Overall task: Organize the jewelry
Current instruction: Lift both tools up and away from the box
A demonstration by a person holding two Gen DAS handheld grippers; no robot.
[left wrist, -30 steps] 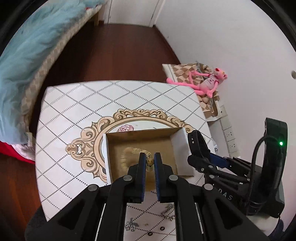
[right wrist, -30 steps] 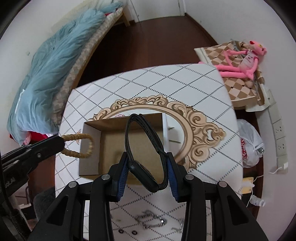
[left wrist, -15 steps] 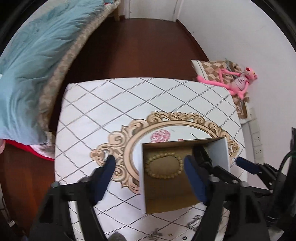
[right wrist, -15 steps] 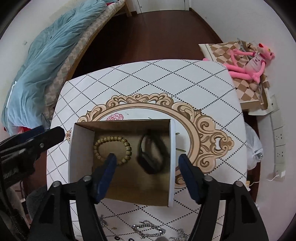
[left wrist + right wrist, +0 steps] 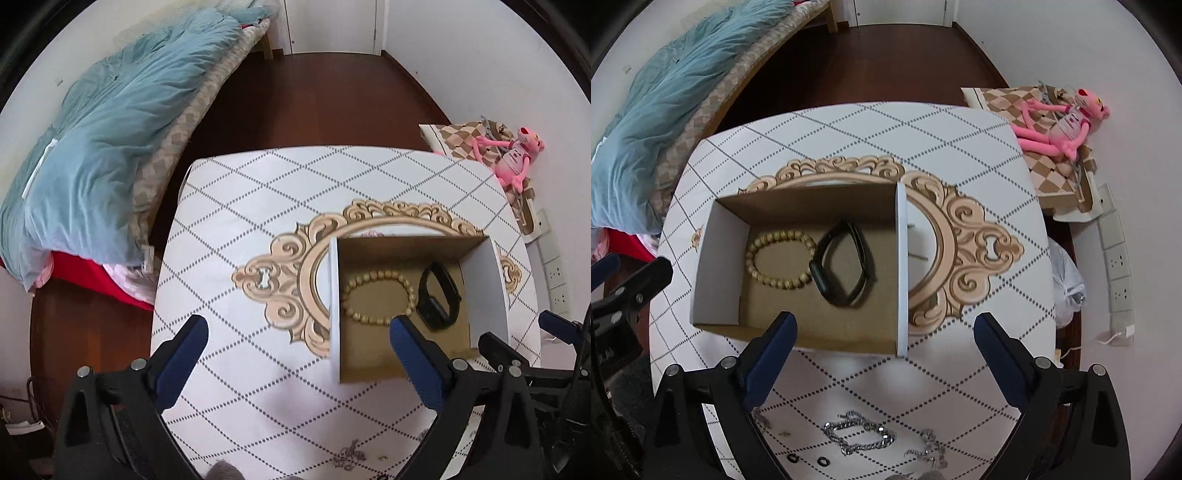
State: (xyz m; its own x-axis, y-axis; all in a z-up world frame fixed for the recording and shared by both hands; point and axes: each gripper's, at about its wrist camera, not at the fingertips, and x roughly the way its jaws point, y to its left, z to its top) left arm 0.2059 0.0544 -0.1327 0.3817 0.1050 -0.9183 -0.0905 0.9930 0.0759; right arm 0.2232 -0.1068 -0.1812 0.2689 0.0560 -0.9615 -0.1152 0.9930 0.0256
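Note:
An open cardboard box point(image 5: 713, 258) point(image 5: 491, 288) stands on the patterned table. Inside lie a wooden bead bracelet point(image 5: 781, 260) point(image 5: 378, 301) on the left and a black band watch point(image 5: 846, 266) point(image 5: 439, 295) on the right. My left gripper point(image 5: 295, 343) is open and empty, above the table left of the box. My right gripper point(image 5: 884, 339) is open and empty, above the box's near edge. A silver chain bracelet point(image 5: 858, 437), small black rings point(image 5: 807, 459) and other silver pieces point(image 5: 929, 448) lie on the table near the right gripper.
The table point(image 5: 849, 129) has a white diamond-patterned cloth with a gold ornate frame print. A bed with a blue quilt point(image 5: 103, 147) stands to the left. A pink plush toy point(image 5: 1060, 122) lies on a checkered box at the right, near wall sockets point(image 5: 1115, 266).
Both grippers opened and pulled back. The left one let go of the bead bracelet and the right one let go of the black watch; both now lie in the box.

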